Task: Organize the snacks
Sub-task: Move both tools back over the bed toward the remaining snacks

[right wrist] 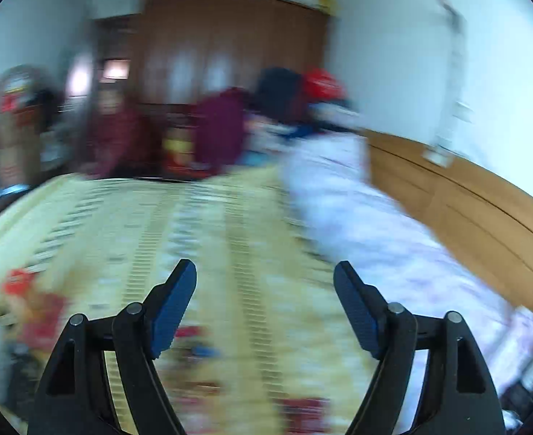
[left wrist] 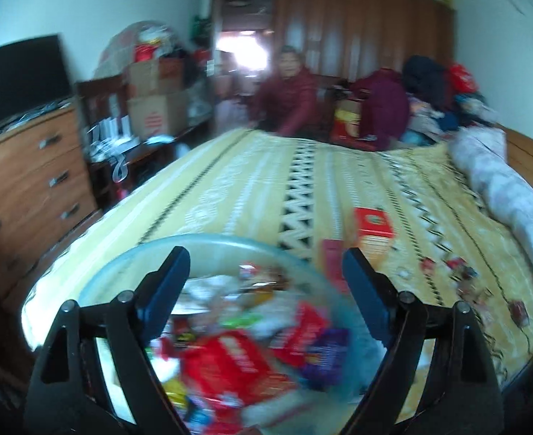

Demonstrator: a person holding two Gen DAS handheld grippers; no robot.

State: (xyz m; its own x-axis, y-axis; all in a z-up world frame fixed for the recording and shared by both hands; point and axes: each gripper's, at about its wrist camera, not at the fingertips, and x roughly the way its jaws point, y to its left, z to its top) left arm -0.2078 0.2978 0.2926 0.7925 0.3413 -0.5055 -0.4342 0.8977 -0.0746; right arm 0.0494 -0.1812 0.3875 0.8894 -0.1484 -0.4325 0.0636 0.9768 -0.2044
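Observation:
A round clear bowl full of mixed snack packets, mostly red, sits on the near end of the bed. My left gripper is open and empty, hovering just above the bowl. A red box and a flat red packet lie on the bedspread to the right of the bowl, with several small wrapped snacks scattered further right. My right gripper is open and empty above the bedspread; its view is heavily blurred. Red snack packets show at its lower left.
The bed has a yellow patterned spread with a rolled pale quilt along its right side. A wooden dresser stands left. A person in dark red sits at the far end beside piled clothes and boxes.

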